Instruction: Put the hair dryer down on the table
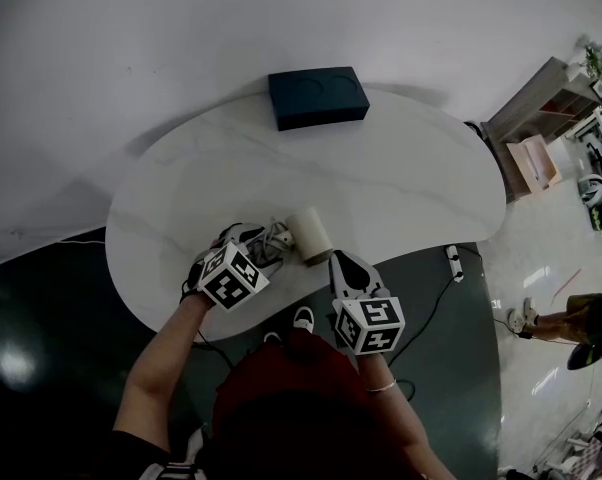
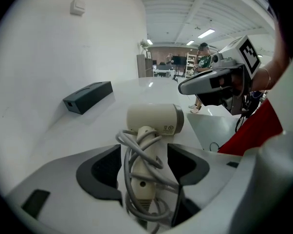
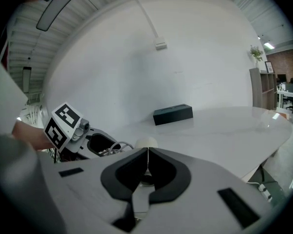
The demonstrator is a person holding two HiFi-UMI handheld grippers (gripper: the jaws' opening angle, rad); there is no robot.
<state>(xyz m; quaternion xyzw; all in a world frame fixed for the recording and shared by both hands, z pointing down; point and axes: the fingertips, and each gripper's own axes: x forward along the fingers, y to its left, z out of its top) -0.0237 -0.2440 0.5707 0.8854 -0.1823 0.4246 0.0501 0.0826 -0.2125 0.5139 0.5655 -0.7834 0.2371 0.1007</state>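
The smooth cream plastic hair dryer, with a short cylindrical barrel and a grey cord wound round its handle, lies on the glossy white tabletop. Its handle sits between the left tongs, whose jaws gape wide and clear of it. The right tongs, near the barrel, are pressed together and empty. A dark rectangular box sits well beyond both

Dim, evenly lit head view; gripper views brighter, fisheye-warped, dark at corners.

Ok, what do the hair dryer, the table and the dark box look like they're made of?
Hair dryer: cream plastic, smooth satin sheen, rubbery grey cord. Table: glossy white, faintly veined, likely marble or imitation. Dark box: matte, probably card or plastic; can't tell.
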